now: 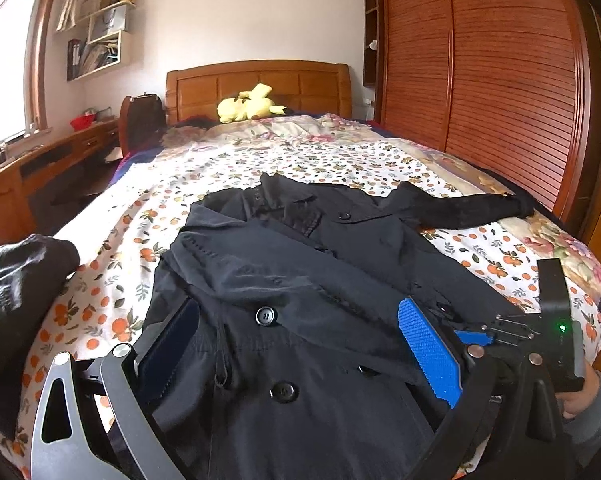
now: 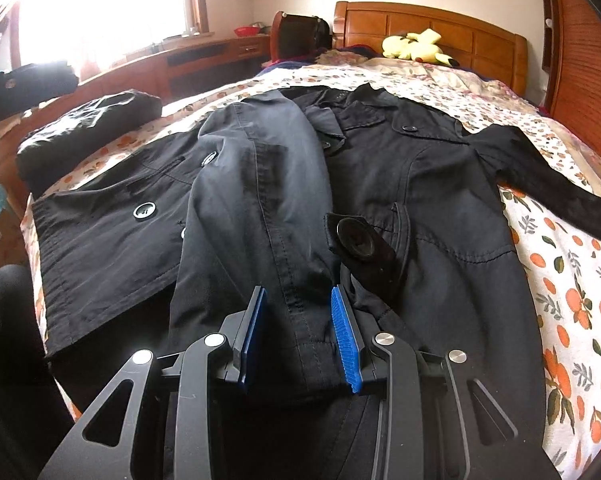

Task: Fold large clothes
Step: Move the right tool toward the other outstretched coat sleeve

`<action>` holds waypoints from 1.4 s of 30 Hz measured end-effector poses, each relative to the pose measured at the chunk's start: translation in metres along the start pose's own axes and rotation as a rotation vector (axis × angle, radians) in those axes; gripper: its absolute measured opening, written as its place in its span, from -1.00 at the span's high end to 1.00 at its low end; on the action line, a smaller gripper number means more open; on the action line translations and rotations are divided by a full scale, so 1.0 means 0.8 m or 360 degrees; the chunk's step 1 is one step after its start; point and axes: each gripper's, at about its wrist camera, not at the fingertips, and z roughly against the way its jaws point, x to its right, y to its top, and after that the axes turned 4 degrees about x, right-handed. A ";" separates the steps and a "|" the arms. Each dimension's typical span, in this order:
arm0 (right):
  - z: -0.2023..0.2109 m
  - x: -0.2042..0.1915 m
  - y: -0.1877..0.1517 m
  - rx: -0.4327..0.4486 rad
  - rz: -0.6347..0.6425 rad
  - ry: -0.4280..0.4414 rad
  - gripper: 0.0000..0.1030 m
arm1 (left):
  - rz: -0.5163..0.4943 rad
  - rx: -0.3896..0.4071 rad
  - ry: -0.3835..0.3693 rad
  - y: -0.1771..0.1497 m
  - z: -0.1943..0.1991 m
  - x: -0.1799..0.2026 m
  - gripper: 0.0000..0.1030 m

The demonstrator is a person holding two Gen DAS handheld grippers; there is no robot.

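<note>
Black cotton-like weave, matte, faintly greyed where window light hits. Spread front-up across the near half of the bed (image 1: 228, 160), on a white bedspread (image 2: 572, 280) printed with oranges and leaves: a black coat (image 1: 300, 264), double-breasted, collar toward the headboard (image 1: 260, 80), hem toward the cameras. Dark round buttons (image 1: 265, 316) down the front, glinting pale in the right wrist view. One sleeve (image 2: 252, 200) folded inward over the chest, lying lengthwise down the middle of the body, stitched seam running along it, cuff end nearest the lens. Other sleeve (image 1: 460, 204) stretched out sideways toward the wardrobe (image 1: 500, 60), flat on the bedspread. Buttoned tab (image 2: 360, 240) just beside the folded sleeve, partly lifted.

Right gripper (image 2: 300, 336) straddling the cuff end of the folded sleeve, blue pads (image 2: 346, 344) on either side of the cloth with fabric bunched between; clenched or merely resting around it, cannot tell. Left gripper (image 1: 300, 356) low over the lower front of the coat, jaws spread wide, released, one blue pad (image 1: 428, 352) touching the fabric, nothing pinched between them. Right gripper's housing and hand (image 1: 580, 400) visible at the edge of the left wrist view, green light lit.

Another dark garment (image 2: 88, 128) bundled near the coat's shoulder at the bed's edge. Yellow plush toy (image 1: 248, 106) against the headboard. Wooden desk (image 2: 204, 52) under the bright window.
</note>
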 end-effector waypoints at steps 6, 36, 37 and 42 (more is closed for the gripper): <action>0.000 0.000 0.000 0.0002 0.0000 -0.0002 0.38 | -0.0019 -0.0028 -0.0029 0.004 -0.044 -0.008 -0.95; 0.075 0.058 0.055 0.0194 -0.0143 -0.0253 0.03 | -0.0023 -0.0063 -0.0124 -0.038 -0.153 -0.034 -0.95; 0.076 0.066 0.058 0.0197 -0.0147 -0.0275 0.03 | -0.0031 -0.0050 -0.0117 -0.039 -0.150 -0.032 -0.95; 0.072 0.132 0.083 0.0195 -0.0181 -0.0434 0.02 | -0.0069 -0.0001 -0.0094 -0.040 -0.142 -0.025 -0.95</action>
